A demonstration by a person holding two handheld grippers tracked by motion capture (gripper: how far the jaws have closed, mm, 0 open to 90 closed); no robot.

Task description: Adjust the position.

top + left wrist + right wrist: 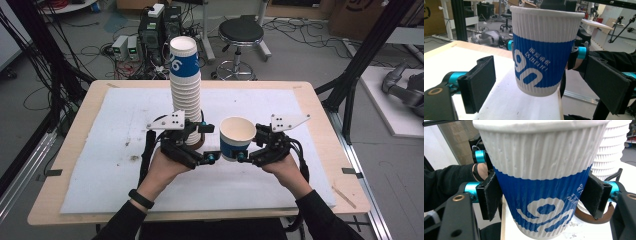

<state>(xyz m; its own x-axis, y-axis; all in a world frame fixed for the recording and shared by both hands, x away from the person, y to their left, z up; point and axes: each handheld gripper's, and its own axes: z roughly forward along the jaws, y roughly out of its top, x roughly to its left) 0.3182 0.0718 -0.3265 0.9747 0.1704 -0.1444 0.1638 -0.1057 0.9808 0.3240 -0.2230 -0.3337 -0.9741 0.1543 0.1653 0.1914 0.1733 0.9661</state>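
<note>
A single paper cup — white and ribbed, with a blue printed band — is held upright and clear of the white mat, just to the right of the tall stack of cups, which serves here as the landmark. The cup is clamped by the right gripper; in the right gripper view its two black padded jaws are seen pressed against opposite sides of the blue band, closed only as far as the cup's width allows, and the stack is seen just behind the cup at the right, standing on a brown ring. The left gripper is held in front of the stack's foot and just left of the cup; in the left gripper view its jaws are spread wide, with the cup seen between them and beyond their tips, touched by neither pad. The cup's underside is shown in that view hanging above the mat with a gap beneath it. In the high view the stack is seen standing near the middle of the mat, toward its far edge, its topmost cup bearing the same blue band, and both of the person's hands are seen on the near side of it, gripping the tool handles. A round black stool is seen on the floor beyond the stack, past the table's far edge.
</note>
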